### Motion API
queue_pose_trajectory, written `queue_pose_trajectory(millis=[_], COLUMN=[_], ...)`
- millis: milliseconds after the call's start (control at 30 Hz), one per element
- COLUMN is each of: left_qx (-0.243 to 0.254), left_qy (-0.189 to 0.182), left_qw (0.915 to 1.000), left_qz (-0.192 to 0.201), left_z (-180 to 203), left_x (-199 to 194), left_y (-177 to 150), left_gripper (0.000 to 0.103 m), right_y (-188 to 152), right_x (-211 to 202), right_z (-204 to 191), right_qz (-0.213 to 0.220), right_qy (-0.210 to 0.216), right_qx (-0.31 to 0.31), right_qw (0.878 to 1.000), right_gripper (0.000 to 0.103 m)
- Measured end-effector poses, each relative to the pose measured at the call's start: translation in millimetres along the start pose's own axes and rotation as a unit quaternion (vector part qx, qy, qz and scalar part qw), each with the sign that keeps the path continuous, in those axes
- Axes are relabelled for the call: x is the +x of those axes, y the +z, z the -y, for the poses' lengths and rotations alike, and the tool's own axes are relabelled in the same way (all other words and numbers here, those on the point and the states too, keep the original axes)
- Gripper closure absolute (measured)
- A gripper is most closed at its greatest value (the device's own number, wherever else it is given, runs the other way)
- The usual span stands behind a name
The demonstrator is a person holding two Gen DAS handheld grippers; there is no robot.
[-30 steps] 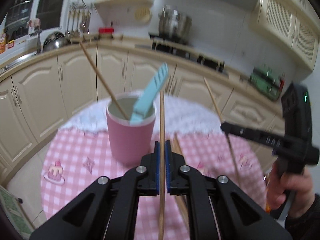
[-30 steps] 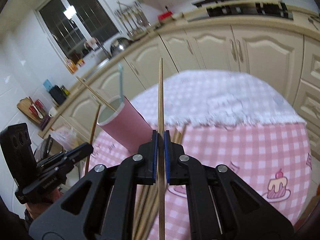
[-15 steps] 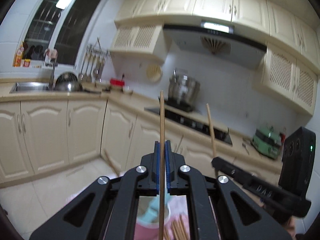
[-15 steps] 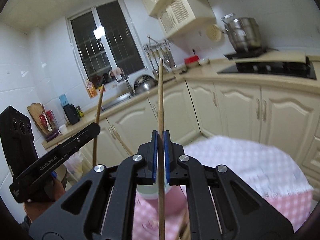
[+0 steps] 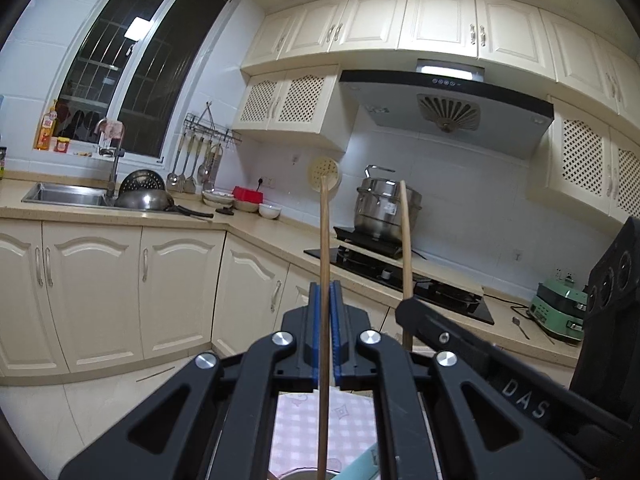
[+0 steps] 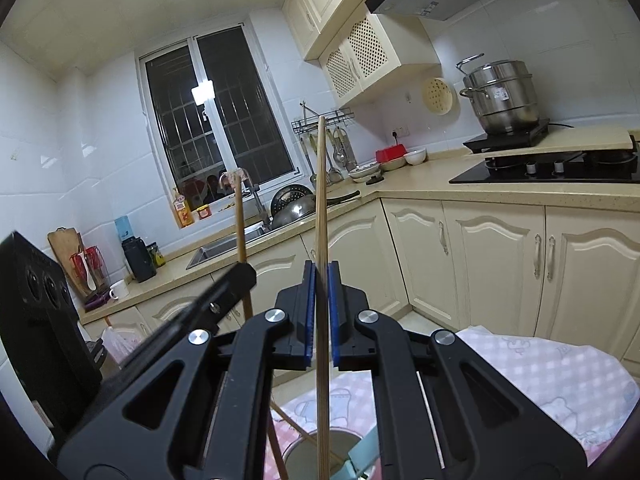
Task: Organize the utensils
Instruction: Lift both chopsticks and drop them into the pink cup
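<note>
Chopsticks are what both grippers carry, one each; in the left wrist view the left gripper (image 5: 325, 332) has its blue pads (image 5: 316, 332) pressed onto a single wooden chopstick (image 5: 324, 264), which stands nearly upright between them, its tip up in front of the wall and its lower end running down past the frame's bottom edge; just to its right the right gripper (image 5: 404, 308) reaches in from the side, pinching a second chopstick (image 5: 405, 240) that also stands upright; below, between the black finger arms, shows a patch of the pink checked tablecloth (image 5: 320, 424), the rim of a cup (image 5: 304, 474) and a light blue utensil (image 5: 364, 464) at the very bottom edge.

From the right wrist view the same grip reads the other way round: the right gripper (image 6: 320, 312) clamps its chopstick (image 6: 321, 220) between blue pads (image 6: 307, 312), and the left gripper (image 6: 240, 274) comes in from the left with its own stick (image 6: 239, 220); directly beneath, the cup (image 6: 320, 456) opens upward on the table (image 6: 560, 380), with a further chopstick (image 6: 296, 426) leaning out of it and the light blue utensil (image 6: 360, 460) at its rim; more chopsticks lie beside it, only partly seen.

Farther off run cream cabinets (image 5: 120, 288), the sink (image 5: 68, 194) with a steel wok beside it under the dark window, hanging ladles (image 5: 192, 164), the black hob (image 5: 400, 280) bearing a steel steamer pot (image 5: 388, 208), and the range hood (image 5: 444, 108).
</note>
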State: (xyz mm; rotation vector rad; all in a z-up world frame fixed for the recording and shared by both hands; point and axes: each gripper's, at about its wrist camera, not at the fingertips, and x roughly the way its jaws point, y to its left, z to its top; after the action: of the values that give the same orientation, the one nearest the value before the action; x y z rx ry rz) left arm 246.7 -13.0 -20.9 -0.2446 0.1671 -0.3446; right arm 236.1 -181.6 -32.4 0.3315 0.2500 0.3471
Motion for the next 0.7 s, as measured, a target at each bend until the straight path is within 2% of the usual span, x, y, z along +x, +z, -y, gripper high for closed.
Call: queue_pose_trajectory(millis=[333,400,433,467,533,567,600,633,667,700], left_qx=[-0.007,-0.002,0.001,0.0,-0.017,-0.022,-0.024,-0.023,-0.017,-0.01], left_qy=[0.01,0.009,0.008,0.016,0.019,0.022,0.022,0.022,0.029,0.032], left_qw=[0.9996,0.9995,0.9993,0.9992,0.999,0.9988,0.9987,0.9988,0.9989,0.9989], left_qz=[-0.024,-0.031,-0.036,-0.037,-0.037,-0.038,-0.04,-0.038,-0.034,-0.032], left_z=[-13.3,-13.3,-12.8,-14.0,-21.4,-24.3,-26.8,-27.4,-26.6,-25.1], left_x=[8.6,6.0,4.7,1.4,-7.7,-11.2,-15.4,-20.3,-27.4,-32.1], left_y=[-24.8,-28.3,-29.5,-30.0,-27.1,-25.1,-22.6,-20.4,-17.7,-16.1], left_gripper=[0.098,0.094,0.079,0.065,0.051,0.034,0.025,0.017,0.014,0.012], right_y=[-28.3,-31.4,-31.3,-29.7,-26.2,-24.4,-21.1,-18.1,-15.0,-13.1], right_x=[12.6,8.9,6.3,0.8,-8.6,-15.4,-24.9,-31.7,-37.2,-40.6], right_z=[1.0,2.4,3.4,6.6,13.4,18.1,22.7,24.8,26.5,27.7], right_qz=[-0.039,-0.053,-0.056,-0.057,-0.053,-0.047,-0.037,-0.033,-0.034,-0.037], right_qy=[-0.006,-0.011,-0.017,-0.028,-0.044,-0.048,-0.048,-0.054,-0.059,-0.062], right_qx=[0.0,-0.003,-0.003,-0.001,0.007,0.014,0.02,0.018,0.014,0.014], right_qw=[0.999,0.999,0.998,0.998,0.998,0.998,0.998,0.998,0.998,0.997], right_gripper=[0.096,0.095,0.093,0.088,0.058,0.027,0.014,0.014,0.013,0.008])
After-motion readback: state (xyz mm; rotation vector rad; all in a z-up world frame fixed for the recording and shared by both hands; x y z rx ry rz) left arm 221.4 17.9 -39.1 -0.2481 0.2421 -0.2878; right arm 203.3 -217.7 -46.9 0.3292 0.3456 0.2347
